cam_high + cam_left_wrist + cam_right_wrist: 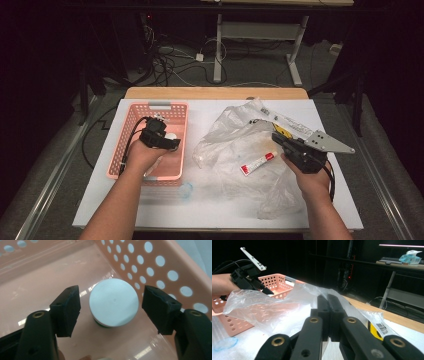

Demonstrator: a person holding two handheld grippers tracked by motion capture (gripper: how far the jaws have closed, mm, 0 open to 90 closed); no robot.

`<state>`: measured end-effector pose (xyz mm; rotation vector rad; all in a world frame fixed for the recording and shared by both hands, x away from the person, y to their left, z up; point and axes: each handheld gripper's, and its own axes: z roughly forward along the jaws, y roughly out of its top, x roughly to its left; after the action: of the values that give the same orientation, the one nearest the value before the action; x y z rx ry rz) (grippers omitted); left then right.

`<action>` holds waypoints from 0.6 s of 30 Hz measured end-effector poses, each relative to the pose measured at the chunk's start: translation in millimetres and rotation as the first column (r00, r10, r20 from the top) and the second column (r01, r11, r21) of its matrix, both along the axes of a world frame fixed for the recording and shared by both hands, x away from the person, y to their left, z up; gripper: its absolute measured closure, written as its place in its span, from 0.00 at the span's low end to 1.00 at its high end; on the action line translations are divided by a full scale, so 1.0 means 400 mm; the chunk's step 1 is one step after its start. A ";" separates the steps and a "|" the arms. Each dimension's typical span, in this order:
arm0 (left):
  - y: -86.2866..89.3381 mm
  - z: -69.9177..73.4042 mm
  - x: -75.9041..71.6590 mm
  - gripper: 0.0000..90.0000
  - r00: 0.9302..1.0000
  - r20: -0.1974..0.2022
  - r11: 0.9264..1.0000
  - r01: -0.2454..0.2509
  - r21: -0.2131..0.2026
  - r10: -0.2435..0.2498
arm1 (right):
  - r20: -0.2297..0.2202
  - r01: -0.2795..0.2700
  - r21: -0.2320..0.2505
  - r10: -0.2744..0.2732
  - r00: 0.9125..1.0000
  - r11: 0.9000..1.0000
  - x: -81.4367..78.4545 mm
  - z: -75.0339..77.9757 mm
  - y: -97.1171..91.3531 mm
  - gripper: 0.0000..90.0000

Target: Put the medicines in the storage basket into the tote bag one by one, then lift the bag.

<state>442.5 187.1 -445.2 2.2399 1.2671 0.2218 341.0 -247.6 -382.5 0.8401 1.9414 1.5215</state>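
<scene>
Black jaws of the left tool [113, 312] stand apart around the white-capped jar [113, 302] in the pink basket [160, 262], needing closure next, while the right tool [329, 312] is clenched on the plastic bag [262, 307]

Glossy pink plastic basket [172, 267], matt white lid [113, 302]

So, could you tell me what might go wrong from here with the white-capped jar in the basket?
The left gripper straddles the white-capped jar without touching it; if off-centre as it closes, the round cap could slip out or tip. The jar stands near the pink basket wall, so one jaw may catch it. The right gripper, shut on the plastic bag, might drag the tube lying on it.
</scene>
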 end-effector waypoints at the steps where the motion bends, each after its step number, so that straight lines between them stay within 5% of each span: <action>1: -0.003 -0.002 0.001 0.37 1.000 -0.007 1.000 0.005 0.006 -0.005 | -0.001 -0.001 0.000 0.001 1.000 1.000 0.000 0.000 0.001 1.00; 7: -0.008 -0.009 0.003 0.53 1.000 -0.015 0.999 0.017 0.032 -0.017 | -0.001 0.001 -0.001 -0.001 1.000 1.000 -0.001 0.000 0.001 1.00; 18: -0.009 -0.009 0.002 0.54 1.000 -0.012 0.999 0.020 0.038 -0.019 | -0.006 -0.003 -0.007 0.003 1.000 1.000 -0.001 -0.004 0.003 1.00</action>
<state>443.3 183.5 -448.6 2.2880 1.2564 0.2271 340.7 -246.4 -384.0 0.8399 1.9514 1.5153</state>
